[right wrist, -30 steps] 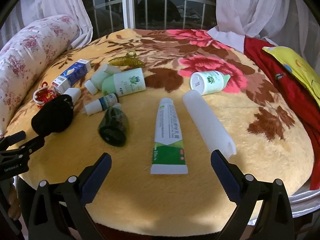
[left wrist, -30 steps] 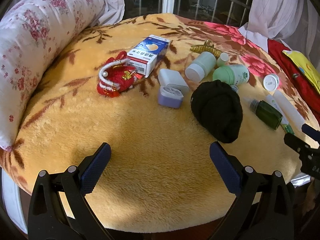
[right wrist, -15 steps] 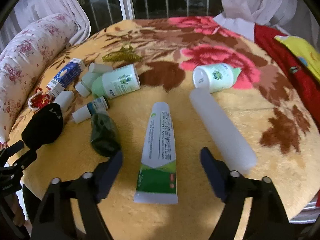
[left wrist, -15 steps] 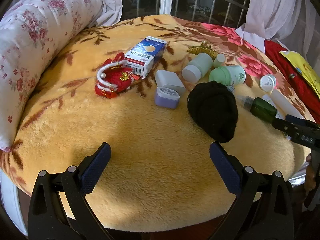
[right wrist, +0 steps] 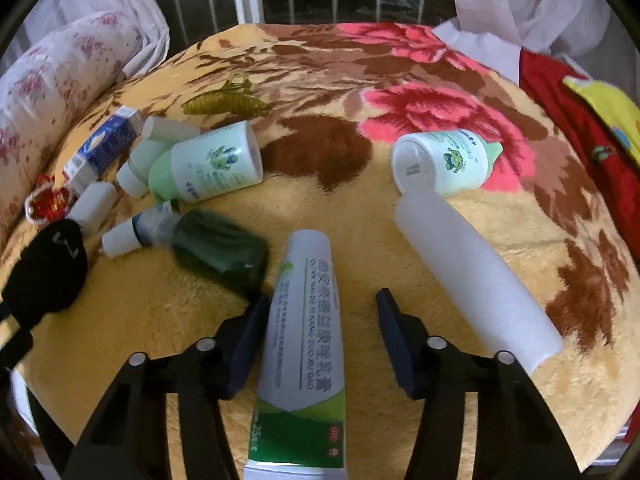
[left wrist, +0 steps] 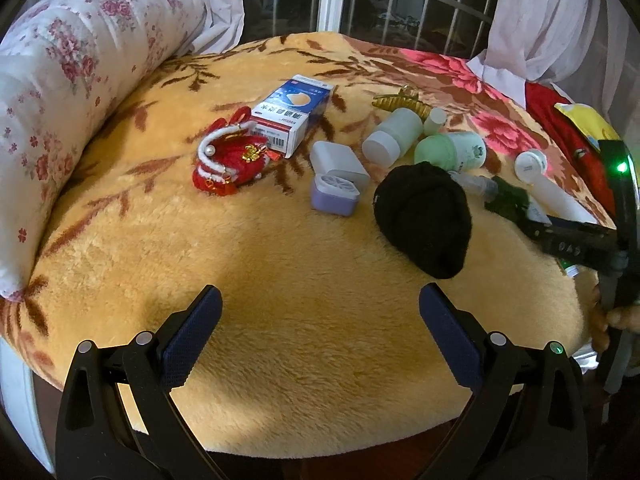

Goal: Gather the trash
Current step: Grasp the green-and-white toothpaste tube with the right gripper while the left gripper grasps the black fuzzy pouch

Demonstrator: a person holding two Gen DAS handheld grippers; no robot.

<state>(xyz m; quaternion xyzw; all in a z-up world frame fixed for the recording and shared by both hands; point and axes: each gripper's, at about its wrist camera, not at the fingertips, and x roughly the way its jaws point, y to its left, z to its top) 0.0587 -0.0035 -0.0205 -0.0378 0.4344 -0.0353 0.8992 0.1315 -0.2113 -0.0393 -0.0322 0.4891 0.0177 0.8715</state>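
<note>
A white and green ointment tube [right wrist: 304,320] lies on the yellow floral blanket [right wrist: 352,216], between the fingers of my right gripper [right wrist: 323,298]. Its jaws are closing: the left pad is at the tube's edge, while a gap remains at the right pad. Beside the tube lie a dark green bottle [right wrist: 220,248] on the left and a white foam cylinder [right wrist: 472,272] on the right. My left gripper [left wrist: 320,290] hovers open over bare blanket near the front edge, nothing between its fingers. A black balled cloth [left wrist: 424,216] sits ahead of it, to the right.
Scattered further back are a blue and white box [left wrist: 292,112], a red pouch [left wrist: 228,160], a purple and white case [left wrist: 336,184], green and white bottles [right wrist: 212,164] [right wrist: 444,160] and a gold hair claw [right wrist: 224,100]. A floral bolster [left wrist: 60,80] lines the left side.
My right gripper has moved forward and down over the tube, and its jaws have narrowed around it. The left gripper has stayed where it was, open.
</note>
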